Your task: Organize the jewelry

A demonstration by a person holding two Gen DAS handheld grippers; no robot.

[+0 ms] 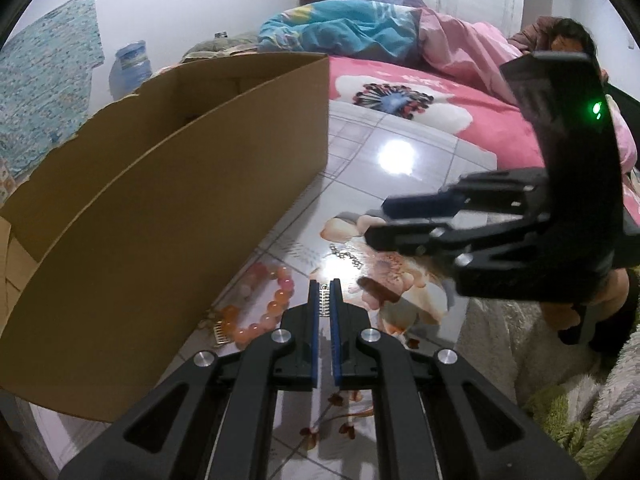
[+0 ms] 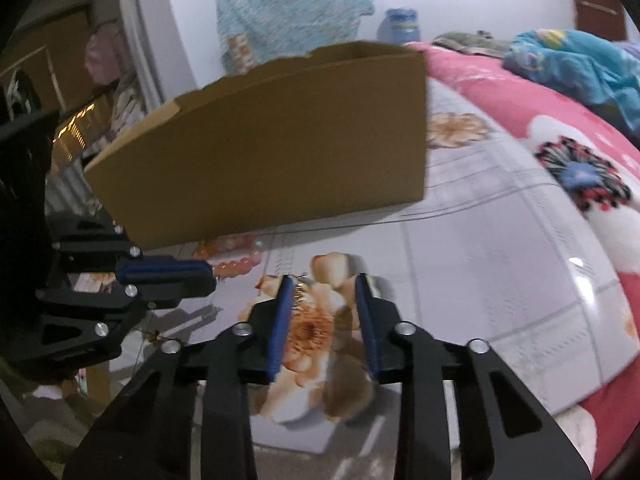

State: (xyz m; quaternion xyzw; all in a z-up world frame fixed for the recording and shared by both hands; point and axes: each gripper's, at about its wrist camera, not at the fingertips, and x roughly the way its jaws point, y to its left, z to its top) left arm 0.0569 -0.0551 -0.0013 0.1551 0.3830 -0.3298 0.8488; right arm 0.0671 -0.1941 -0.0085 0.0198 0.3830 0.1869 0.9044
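Note:
My left gripper (image 1: pixel 325 294) is shut on a small silver toothed piece (image 1: pixel 324 300), held just above the glossy flower-print table (image 1: pixel 400 184). A peach and pink bead bracelet (image 1: pixel 272 308) lies to its left by the cardboard box (image 1: pixel 160 200), next to a small gold comb-like piece (image 1: pixel 220 334). A short silver chain (image 1: pixel 346 257) lies on the table under the tips of my right gripper (image 1: pixel 376 220). In the right wrist view the right gripper (image 2: pixel 325 294) has its jaws apart. The chain (image 2: pixel 299 286) sits by its left pad, not pinched. The left gripper (image 2: pixel 210 278) is at the left.
The open cardboard box (image 2: pixel 280 140) stands along the table's far-left side. A bed with a pink flowered blanket (image 1: pixel 420 92) and heaped bedding borders the table, with a person (image 1: pixel 560 32) lying at its far end. A shaggy rug (image 1: pixel 520 340) lies at the lower right.

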